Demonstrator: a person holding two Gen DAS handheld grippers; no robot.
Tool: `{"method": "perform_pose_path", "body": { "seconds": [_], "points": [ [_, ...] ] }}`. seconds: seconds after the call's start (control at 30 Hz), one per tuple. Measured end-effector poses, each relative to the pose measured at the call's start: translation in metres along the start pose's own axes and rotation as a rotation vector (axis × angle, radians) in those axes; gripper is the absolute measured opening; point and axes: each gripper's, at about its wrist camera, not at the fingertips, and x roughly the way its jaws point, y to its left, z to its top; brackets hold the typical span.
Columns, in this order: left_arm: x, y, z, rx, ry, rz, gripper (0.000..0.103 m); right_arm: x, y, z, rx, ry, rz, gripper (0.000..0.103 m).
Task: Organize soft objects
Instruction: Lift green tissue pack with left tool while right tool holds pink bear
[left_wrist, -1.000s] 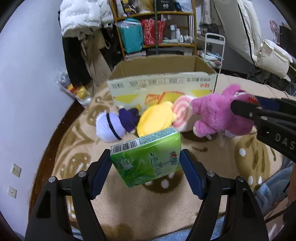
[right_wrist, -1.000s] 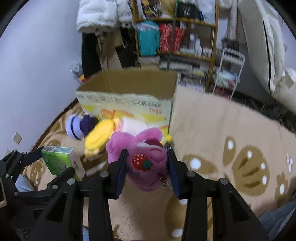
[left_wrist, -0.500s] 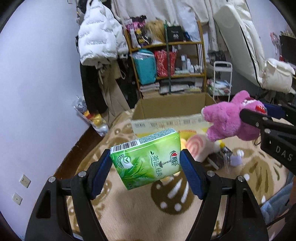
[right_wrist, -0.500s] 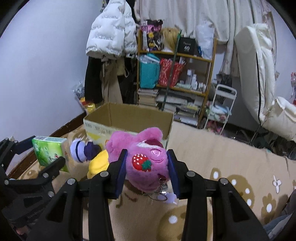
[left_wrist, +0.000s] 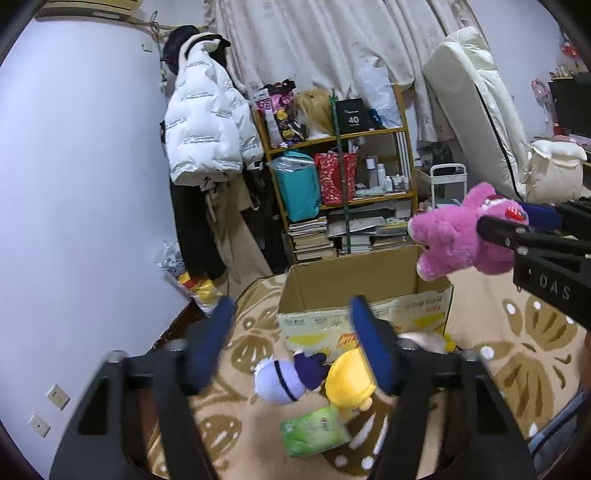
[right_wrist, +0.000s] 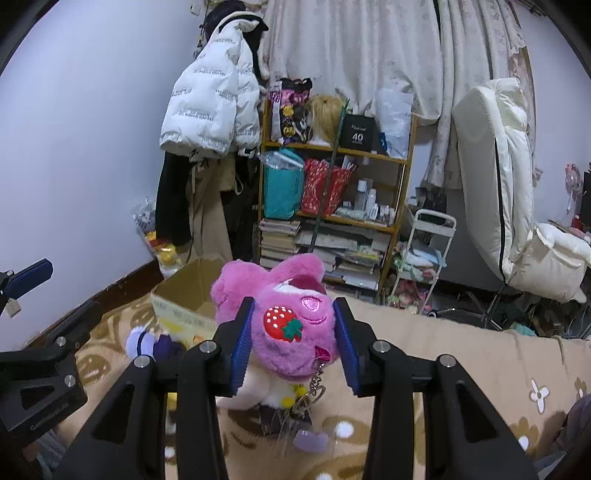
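My left gripper (left_wrist: 291, 332) is open and empty, raised above the carpet. The green tissue pack (left_wrist: 314, 430) lies on the carpet below it, beside a yellow plush (left_wrist: 349, 376) and a white-and-purple plush (left_wrist: 280, 376). My right gripper (right_wrist: 293, 345) is shut on a pink plush bear (right_wrist: 291, 328) with a strawberry patch and holds it up in the air. The bear also shows in the left wrist view (left_wrist: 458, 236), above the right corner of the open cardboard box (left_wrist: 354, 284). The box shows in the right wrist view (right_wrist: 184, 299) too.
A beige patterned carpet (left_wrist: 517, 332) covers the floor. A shelf with books and bags (left_wrist: 340, 184), a hanging white jacket (left_wrist: 207, 133) and a white cart (right_wrist: 421, 258) stand behind the box. A white mattress (right_wrist: 495, 166) leans at the right.
My left gripper has opened and the green tissue pack has dropped onto the carpet by the plushes. Both grippers have tilted up. The right gripper has kept hold of the pink bear.
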Motion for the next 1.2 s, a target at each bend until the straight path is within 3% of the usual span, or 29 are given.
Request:
{"method": "perform_pose_path", "body": {
  "seconds": [0.13, 0.33, 0.6, 0.9, 1.2],
  "points": [
    [0.016, 0.004, 0.002, -0.028, 0.053, -0.035, 0.060, 0.004, -0.006, 0.006, 0.037, -0.007, 0.010, 0.044],
    [0.054, 0.013, -0.022, -0.089, 0.260, -0.089, 0.060, 0.015, -0.012, -0.003, 0.077, 0.042, 0.034, 0.044],
    [0.094, 0.020, -0.066, -0.151, 0.493, -0.083, 0.089, 0.025, -0.010, -0.013, 0.078, 0.094, 0.069, 0.044],
    [0.126, 0.017, -0.095, -0.170, 0.622, -0.087, 0.096, 0.028, -0.014, -0.018, 0.092, 0.127, 0.070, 0.044],
    [0.151, 0.009, -0.125, -0.151, 0.774, -0.092, 0.096, 0.033, -0.016, -0.021, 0.100, 0.149, 0.069, 0.044]
  ]
}}
